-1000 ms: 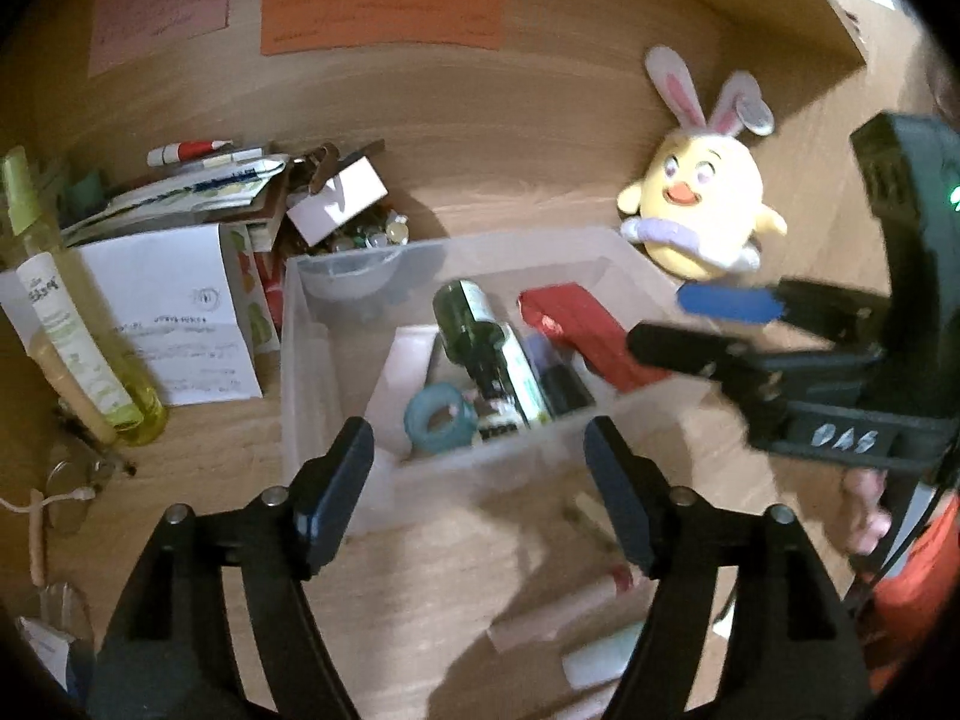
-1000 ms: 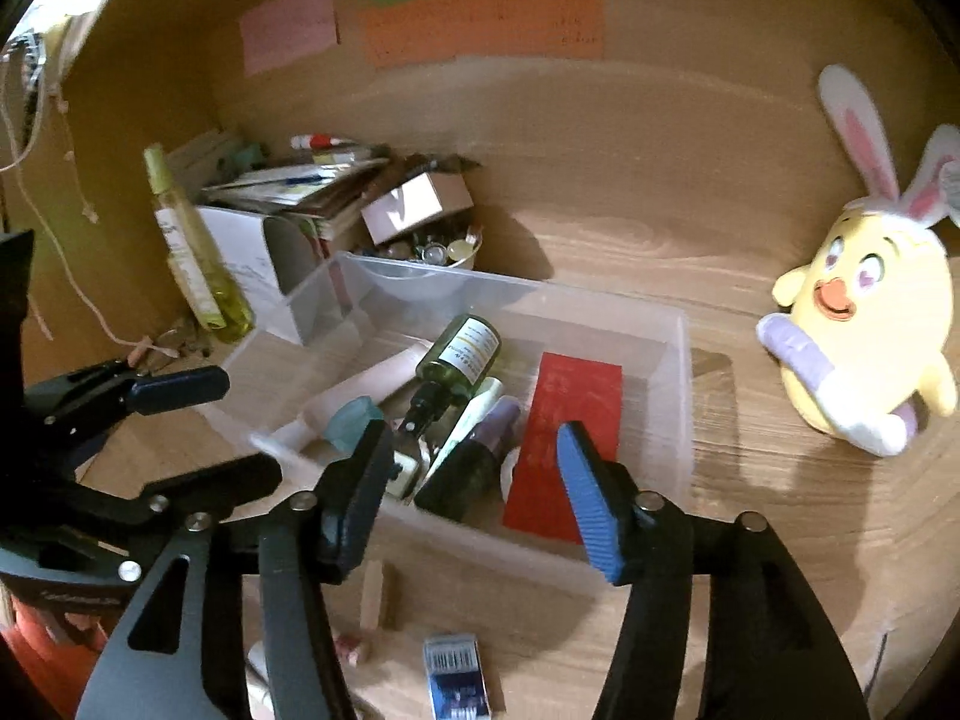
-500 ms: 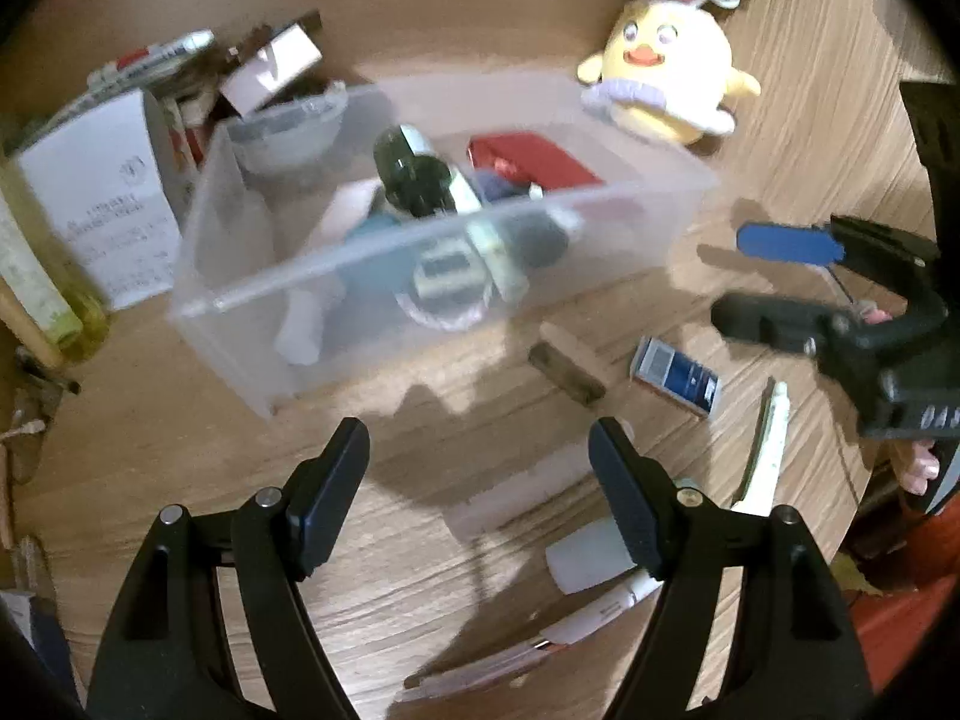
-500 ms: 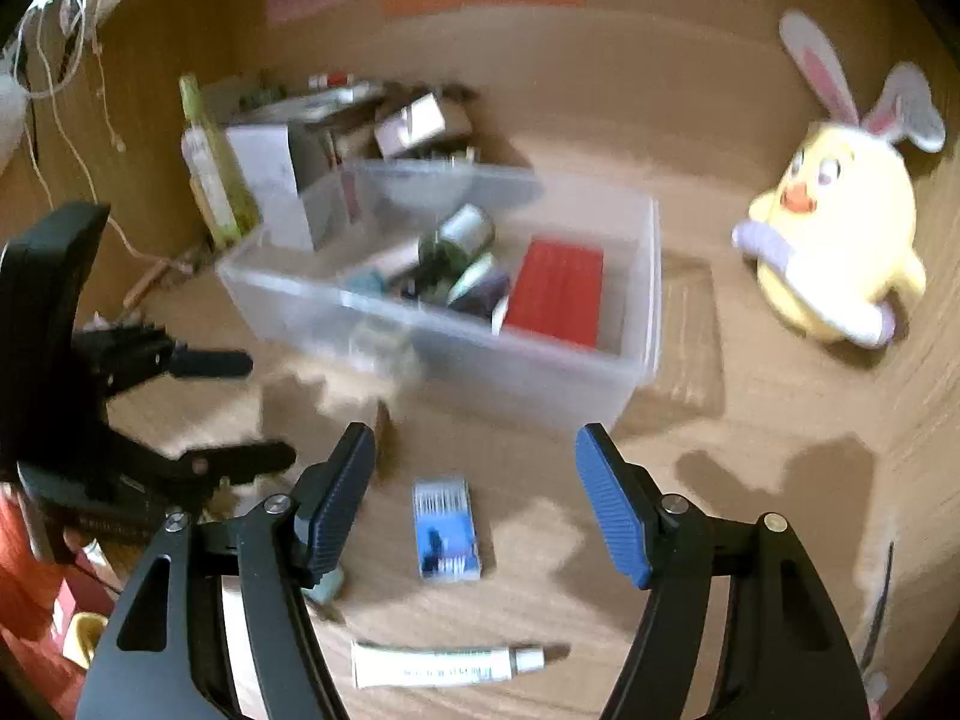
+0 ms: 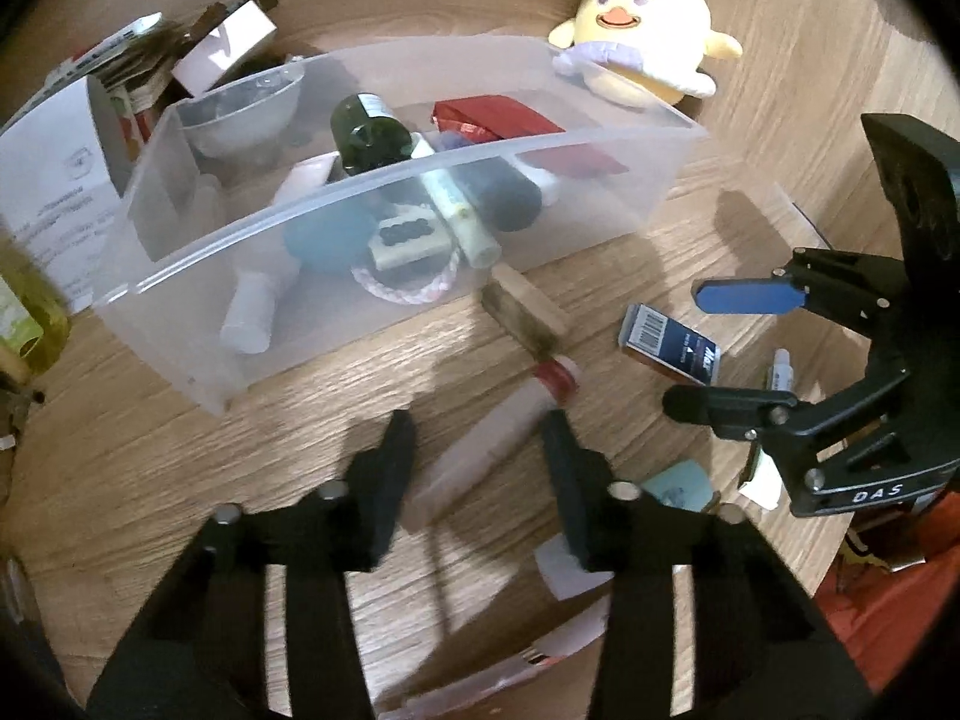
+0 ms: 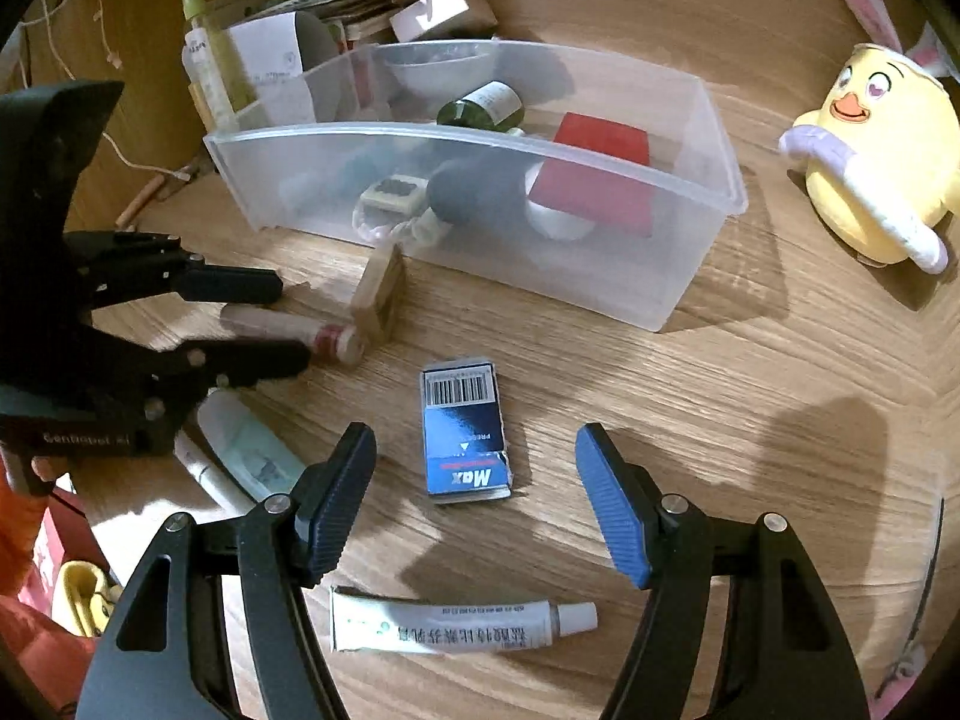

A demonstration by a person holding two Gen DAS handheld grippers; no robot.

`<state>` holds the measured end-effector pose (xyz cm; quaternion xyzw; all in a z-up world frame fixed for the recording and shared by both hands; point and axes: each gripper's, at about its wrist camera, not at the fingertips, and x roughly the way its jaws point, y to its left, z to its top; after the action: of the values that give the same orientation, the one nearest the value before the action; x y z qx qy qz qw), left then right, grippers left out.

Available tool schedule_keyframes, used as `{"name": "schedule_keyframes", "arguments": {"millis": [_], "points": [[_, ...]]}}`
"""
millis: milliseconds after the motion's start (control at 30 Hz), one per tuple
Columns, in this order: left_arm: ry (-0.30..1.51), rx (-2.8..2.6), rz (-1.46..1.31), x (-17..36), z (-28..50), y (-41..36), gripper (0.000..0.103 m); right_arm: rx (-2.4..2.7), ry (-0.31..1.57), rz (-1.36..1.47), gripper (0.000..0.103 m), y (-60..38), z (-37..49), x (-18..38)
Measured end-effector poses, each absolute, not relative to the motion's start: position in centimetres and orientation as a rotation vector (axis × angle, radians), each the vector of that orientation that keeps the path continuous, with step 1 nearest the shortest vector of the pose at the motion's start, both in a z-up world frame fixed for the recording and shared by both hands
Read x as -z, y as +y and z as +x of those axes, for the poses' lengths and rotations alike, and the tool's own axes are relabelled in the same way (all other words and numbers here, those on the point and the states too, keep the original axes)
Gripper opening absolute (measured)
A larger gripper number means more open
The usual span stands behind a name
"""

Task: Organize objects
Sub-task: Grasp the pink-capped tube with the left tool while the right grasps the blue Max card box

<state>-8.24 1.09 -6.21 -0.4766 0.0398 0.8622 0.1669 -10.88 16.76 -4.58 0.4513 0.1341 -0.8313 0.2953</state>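
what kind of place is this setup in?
Probably a home desk or shelf nook: wooden surface, a clear storage bin holding toiletry bottles, a chick plush toy, and a cluttered stack of papers and boxes behind.

Staple box (image 6: 465,433) before bin (image 6: 600,288), tube (image 6: 462,627) nearer, plush chick (image 6: 876,162) right of bin

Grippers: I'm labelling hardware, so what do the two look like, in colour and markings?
The left gripper is all black plastic with silver pivot screws and black pads; faint lettering marks its body. The right gripper has the same black frame, but ribbed blue pads, and white letters "DAS".
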Motion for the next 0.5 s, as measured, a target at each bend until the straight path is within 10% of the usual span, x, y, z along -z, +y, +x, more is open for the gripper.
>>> {"name": "schedule_keyframes", "arguments": {"millis": [233,500], "points": [[0.086,-2.453,-1.341,6.2,-7.8,0.7,0.029,2.252,0.404,1.158,0.027,16.5,-10.7,4.5],[0.13,-2.462,-1.329,6.0,-6.5,1.1,0.014,2.249,0.342,1.155,0.025,17.0,-10.4,4.1]]}}
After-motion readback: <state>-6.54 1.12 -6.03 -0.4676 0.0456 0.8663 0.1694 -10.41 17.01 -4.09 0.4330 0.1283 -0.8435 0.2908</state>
